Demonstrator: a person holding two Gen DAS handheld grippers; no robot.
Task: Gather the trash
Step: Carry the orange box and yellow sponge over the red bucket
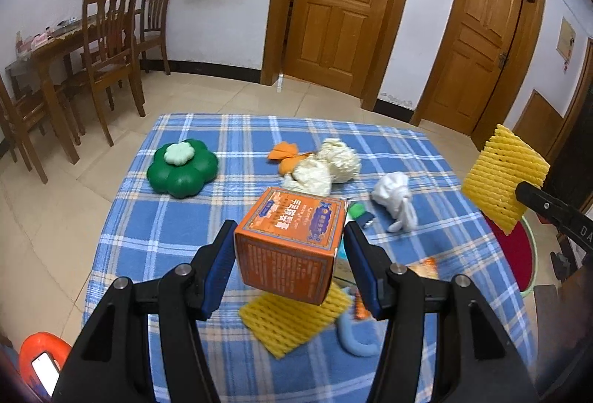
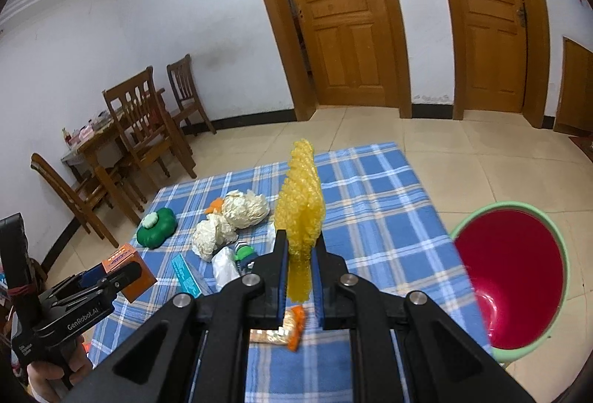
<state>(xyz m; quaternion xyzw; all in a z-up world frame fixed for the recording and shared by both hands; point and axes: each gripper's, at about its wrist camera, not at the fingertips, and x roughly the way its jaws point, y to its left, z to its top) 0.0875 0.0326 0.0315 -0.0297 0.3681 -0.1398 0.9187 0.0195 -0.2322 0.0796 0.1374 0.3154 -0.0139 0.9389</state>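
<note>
My left gripper is shut on an orange carton box and holds it above the blue plaid table; it also shows in the right wrist view. My right gripper is shut on a yellow foam net, held upright over the table; the net shows in the left wrist view at the right. A red basin with a green rim stands on the floor right of the table.
On the table lie crumpled paper balls, a white wad, another yellow foam net, a green flower-shaped box, orange scraps and a snack wrapper. Wooden chairs stand at left.
</note>
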